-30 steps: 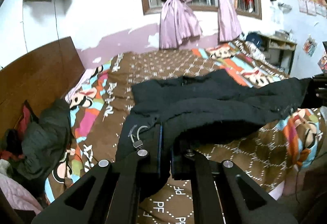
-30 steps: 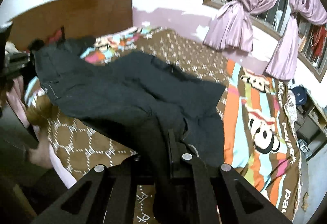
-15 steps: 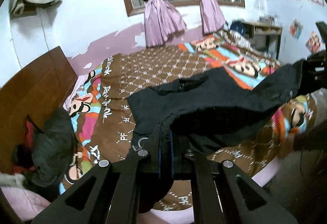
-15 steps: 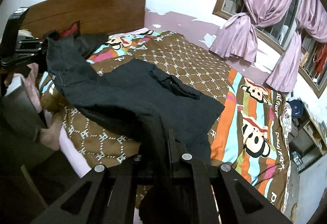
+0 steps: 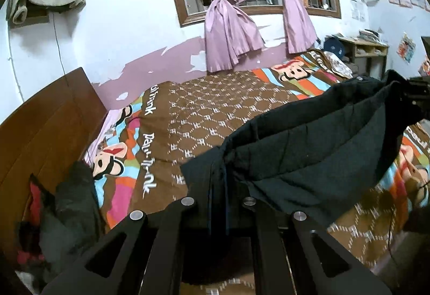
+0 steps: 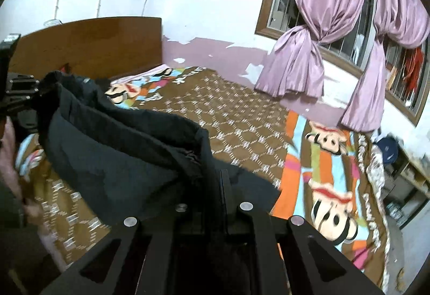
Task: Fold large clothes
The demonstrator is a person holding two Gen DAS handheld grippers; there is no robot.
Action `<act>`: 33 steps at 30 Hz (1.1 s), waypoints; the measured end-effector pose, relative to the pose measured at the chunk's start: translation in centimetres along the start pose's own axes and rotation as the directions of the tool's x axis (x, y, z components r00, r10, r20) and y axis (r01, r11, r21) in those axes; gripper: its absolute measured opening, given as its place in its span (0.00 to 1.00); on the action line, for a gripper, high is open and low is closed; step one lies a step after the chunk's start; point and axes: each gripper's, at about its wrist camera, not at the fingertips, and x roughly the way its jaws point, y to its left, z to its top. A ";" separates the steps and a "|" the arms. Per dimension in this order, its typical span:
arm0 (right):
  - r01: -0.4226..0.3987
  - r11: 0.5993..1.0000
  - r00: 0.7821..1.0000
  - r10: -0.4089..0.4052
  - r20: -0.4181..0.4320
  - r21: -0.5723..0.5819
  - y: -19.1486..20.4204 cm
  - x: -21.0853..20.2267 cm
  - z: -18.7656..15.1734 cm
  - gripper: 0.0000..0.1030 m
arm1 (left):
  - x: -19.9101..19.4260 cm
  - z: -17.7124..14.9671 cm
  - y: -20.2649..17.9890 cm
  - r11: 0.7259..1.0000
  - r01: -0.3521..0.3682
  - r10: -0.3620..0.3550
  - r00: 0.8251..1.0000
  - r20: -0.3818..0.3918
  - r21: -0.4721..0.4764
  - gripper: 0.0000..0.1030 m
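Observation:
A large black garment (image 5: 317, 144) hangs in the air above the bed, stretched between my two grippers. My left gripper (image 5: 219, 187) is shut on one end of it, cloth bunched between the fingers. At the right edge of the left wrist view the right gripper (image 5: 415, 92) holds the other end. In the right wrist view the same black garment (image 6: 121, 149) sags from my right gripper (image 6: 221, 182), which is shut on it, across to the left gripper (image 6: 18, 93) at the far left edge.
The bed (image 5: 215, 117) carries a brown patterned cover with cartoon monkey prints (image 6: 330, 198). A wooden headboard (image 5: 37, 133) stands at its end, with a heap of dark clothes (image 5: 67, 203) beside it. Pink curtains (image 5: 231, 34) hang at the window. A shelf (image 5: 360, 50) stands by the far wall.
Both grippers have risen and lifted the black garment off the bed cover; it lay spread on the bed before and now hangs between them.

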 end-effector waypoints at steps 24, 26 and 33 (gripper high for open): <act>0.094 0.995 0.974 -0.083 -0.212 0.044 -3.5 23.3 -4.0 0.17 | 20.9 1.2 3.5 0.976 -0.052 0.040 0.997 -0.061 -0.213 0.11; 0.105 0.993 0.973 -0.093 -0.212 0.046 -3.4 23.3 -3.8 0.23 | 20.3 1.2 3.1 0.974 -0.067 0.059 0.997 -0.044 -0.217 0.27; 0.109 0.977 0.988 -0.085 -0.131 0.185 -5.6 20.8 -2.9 0.74 | 15.4 0.8 2.9 0.934 0.069 -0.026 0.992 0.127 -0.351 0.83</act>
